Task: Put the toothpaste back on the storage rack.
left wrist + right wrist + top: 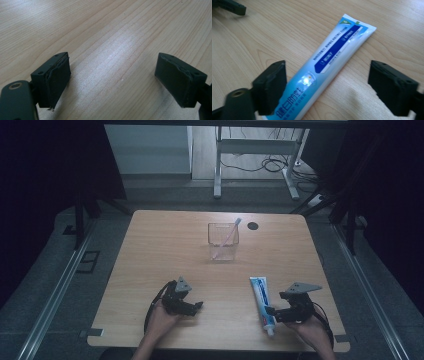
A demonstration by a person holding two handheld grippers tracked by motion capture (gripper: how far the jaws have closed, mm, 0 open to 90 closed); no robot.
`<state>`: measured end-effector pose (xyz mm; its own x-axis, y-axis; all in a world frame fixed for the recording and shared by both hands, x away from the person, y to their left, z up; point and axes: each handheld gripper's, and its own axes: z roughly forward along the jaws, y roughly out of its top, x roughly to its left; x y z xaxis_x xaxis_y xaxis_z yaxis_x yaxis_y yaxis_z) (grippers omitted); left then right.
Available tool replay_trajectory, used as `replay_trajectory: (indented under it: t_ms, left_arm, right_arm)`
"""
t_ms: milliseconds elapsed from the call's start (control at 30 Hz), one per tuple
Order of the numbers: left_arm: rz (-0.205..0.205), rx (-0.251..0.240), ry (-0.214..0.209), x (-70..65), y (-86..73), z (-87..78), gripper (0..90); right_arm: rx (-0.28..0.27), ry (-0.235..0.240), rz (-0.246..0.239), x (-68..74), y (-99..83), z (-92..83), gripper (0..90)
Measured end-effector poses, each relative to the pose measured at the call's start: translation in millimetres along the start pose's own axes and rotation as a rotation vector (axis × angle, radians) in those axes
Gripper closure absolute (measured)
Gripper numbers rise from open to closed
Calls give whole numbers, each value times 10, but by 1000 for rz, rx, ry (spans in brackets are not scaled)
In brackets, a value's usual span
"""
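A blue and white toothpaste tube (263,302) lies flat on the wooden table (165,245), its cap end toward the front edge. My right gripper (272,312) is low over the tube's cap end; in the right gripper view the toothpaste tube (329,60) runs between the open jaws, close to the left pad (273,86), and neither pad presses on it. My left gripper (198,306) rests near the front left of the table. Its jaws stand wide in the left gripper view, with bare wood (112,62) between them. A clear cup (223,241) with a pink toothbrush (228,236) stands mid-table.
A small dark round hole (253,226) sits in the tabletop right of the cup. Beyond the far edge stands a white desk frame (255,160) with cables on the floor. Dark curtains and rails flank the table.
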<state>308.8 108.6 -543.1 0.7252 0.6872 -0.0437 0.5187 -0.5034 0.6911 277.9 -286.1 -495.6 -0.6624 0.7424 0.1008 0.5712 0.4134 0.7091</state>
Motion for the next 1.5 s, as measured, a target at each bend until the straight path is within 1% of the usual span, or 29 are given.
replay_trajectory:
  t_ms: [67,133,200,333,367,400,433,500,567,600,667,833,967,1067,1200,1500]
  left_arm:
    - [4,1,7,-6,1,4,135]
    - [12,6,17,-20,3,7,137]
    - [12,5,17,-19,3,7,137]
    - [11,6,16,-18,3,7,137]
    - [12,6,16,-18,3,7,137]
    - [11,5,16,-18,3,7,137]
    - [11,5,16,-18,3,7,137]
    - [11,5,16,-18,3,7,137]
    - [11,5,17,-20,2,7,137]
    - [10,5,18,-20,2,7,137]
    - [9,5,18,-21,2,7,138]
    - [10,5,19,-21,3,8,138]
    - [9,5,19,-21,3,8,138]
    - [9,5,20,-22,3,8,138]
    - [9,5,20,-22,3,7,137]
    - [5,5,23,-25,2,7,137]
  right_arm:
    - [1,2,-13,35,19,0,271]
    - [-5,16,-19,67,38,6,346]
    - [-5,33,-28,104,64,22,411]
    - [3,47,-51,181,111,51,500]
    - [10,49,-59,201,122,56,536]
    - [18,55,-65,223,133,64,592]
    - [29,70,-66,239,139,73,653]
    - [48,106,-59,267,147,90,737]
    - [59,131,-63,301,145,110,793]
    - [67,134,-69,315,142,120,812]
    - [79,144,-75,335,129,145,833]
    - [119,160,-74,355,76,213,839]
    - [146,156,-80,364,38,253,842]
    - [152,166,-75,359,29,250,843]
    - [158,164,-81,346,26,237,844]
    - [177,142,-62,254,-15,186,843]
